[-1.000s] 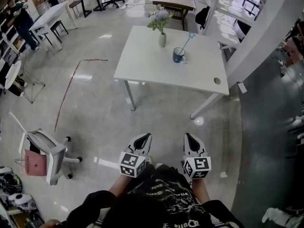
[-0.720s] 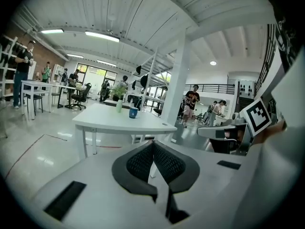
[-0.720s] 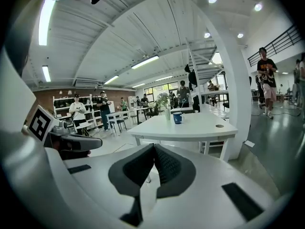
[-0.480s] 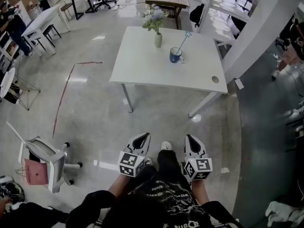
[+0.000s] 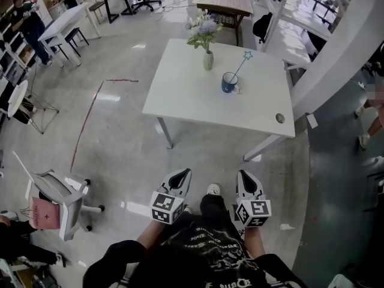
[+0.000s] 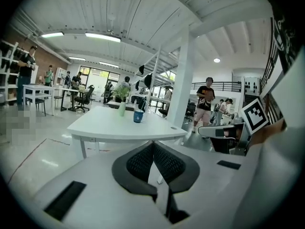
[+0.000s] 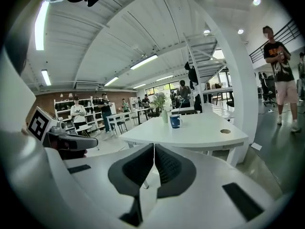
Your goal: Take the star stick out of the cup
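Note:
A blue cup (image 5: 229, 83) stands on the white table (image 5: 192, 98) ahead of me. A thin stick with a pale star (image 5: 242, 62) leans out of it to the right. Both grippers hang low in front of my body, far short of the table. My left gripper (image 5: 183, 174) has its jaws together with nothing between them. The jaws of my right gripper (image 5: 243, 175) show only a hairline slit as they are opening, and they hold nothing. In the left gripper view the cup (image 6: 138, 116) is small and distant above the left gripper (image 6: 153, 144). The right gripper view shows the cup (image 7: 175, 122) beyond the right gripper (image 7: 154, 147).
A vase of flowers (image 5: 207, 51) stands just left of the cup. The table has a cable hole (image 5: 279, 118) near its right corner. A white pillar (image 5: 336, 47) rises at the right, and an office chair (image 5: 60, 194) sits at the lower left. People stand by far tables.
The person has stepped forward, with a shoe now showing between the grippers. The table sits slightly lower in the head view. Both grippers keep their place in front of the body.

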`<state>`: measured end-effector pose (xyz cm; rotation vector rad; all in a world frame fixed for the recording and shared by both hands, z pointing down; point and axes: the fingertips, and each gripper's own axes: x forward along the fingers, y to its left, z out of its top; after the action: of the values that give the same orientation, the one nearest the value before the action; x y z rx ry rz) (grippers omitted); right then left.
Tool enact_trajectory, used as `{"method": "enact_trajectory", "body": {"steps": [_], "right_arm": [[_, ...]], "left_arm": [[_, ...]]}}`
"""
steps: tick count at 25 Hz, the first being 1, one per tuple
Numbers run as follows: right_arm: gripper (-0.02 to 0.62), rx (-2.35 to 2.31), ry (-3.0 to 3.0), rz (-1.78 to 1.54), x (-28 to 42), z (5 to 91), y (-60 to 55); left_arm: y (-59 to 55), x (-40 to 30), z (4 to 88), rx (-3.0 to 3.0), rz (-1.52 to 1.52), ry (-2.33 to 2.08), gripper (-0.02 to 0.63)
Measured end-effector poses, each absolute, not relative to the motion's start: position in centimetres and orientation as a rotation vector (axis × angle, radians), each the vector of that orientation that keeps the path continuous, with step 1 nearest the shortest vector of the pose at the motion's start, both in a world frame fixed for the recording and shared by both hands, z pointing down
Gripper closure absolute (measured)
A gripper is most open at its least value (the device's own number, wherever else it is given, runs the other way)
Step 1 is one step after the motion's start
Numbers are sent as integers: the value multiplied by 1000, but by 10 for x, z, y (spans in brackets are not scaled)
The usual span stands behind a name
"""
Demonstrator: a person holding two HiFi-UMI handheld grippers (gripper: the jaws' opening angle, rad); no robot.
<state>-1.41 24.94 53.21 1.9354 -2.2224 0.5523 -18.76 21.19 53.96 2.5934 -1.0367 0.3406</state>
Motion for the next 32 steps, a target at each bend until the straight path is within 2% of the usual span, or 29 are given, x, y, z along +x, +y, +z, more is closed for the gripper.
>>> {"method": "enact_trajectory", "body": {"steps": [19,32], "right_arm": [[588,1736,-2330,482,134,540,106],[588,1727,-2324,565,159,558,60]], "left_arm": [[90,-35,537,2523,291,-1204,586],[38,3,552,2501,335,-1164,586]]}}
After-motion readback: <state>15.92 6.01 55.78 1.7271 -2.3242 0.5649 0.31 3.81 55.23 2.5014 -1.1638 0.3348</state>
